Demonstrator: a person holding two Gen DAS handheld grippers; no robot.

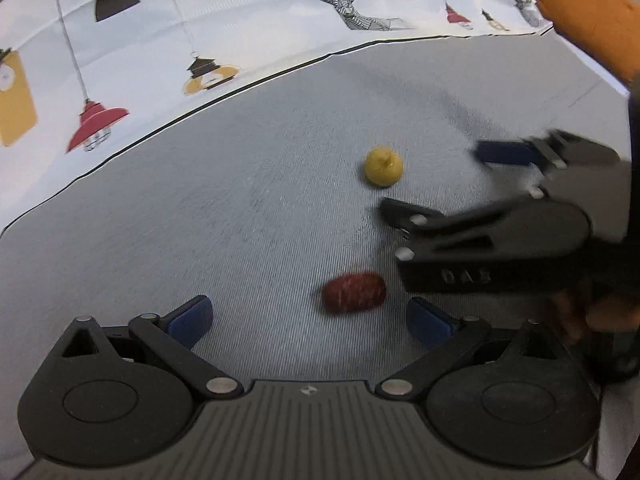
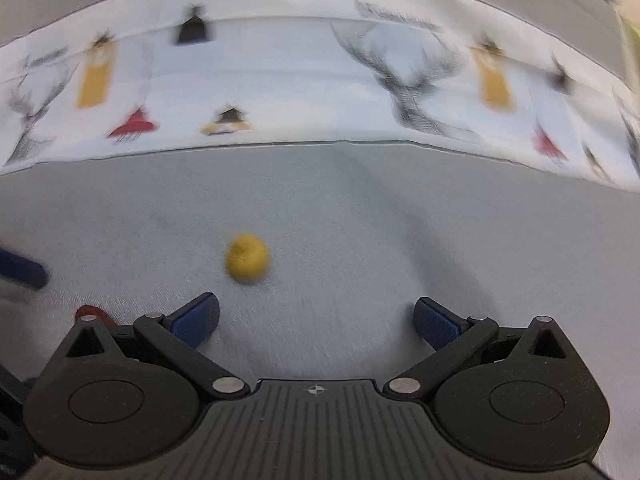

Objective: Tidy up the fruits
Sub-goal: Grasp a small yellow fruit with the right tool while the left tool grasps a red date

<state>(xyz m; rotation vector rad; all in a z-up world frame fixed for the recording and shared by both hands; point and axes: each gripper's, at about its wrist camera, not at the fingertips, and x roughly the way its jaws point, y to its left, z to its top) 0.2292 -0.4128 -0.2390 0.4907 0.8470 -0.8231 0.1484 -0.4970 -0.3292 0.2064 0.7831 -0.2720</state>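
A small yellow fruit [image 1: 383,167] lies on the grey cloth; it also shows in the right wrist view [image 2: 247,258]. A red fruit [image 1: 354,292] lies nearer, just ahead of my left gripper [image 1: 310,318], between its blue pads and closer to the right one. The left gripper is open and empty. My right gripper [image 2: 316,320] is open and empty, with the yellow fruit a little ahead and to its left. The right gripper also shows from the side in the left wrist view [image 1: 452,184], to the right of both fruits. A sliver of the red fruit [image 2: 90,313] shows behind the right gripper's left finger.
The grey cloth [image 1: 240,208] covers the table. Behind it lies a white cloth [image 1: 200,20] printed with lamps and deer heads, also in the right wrist view [image 2: 300,80]. An orange sleeve [image 1: 592,16] shows at the top right. The left gripper's blue pad [image 2: 20,268] enters at the left.
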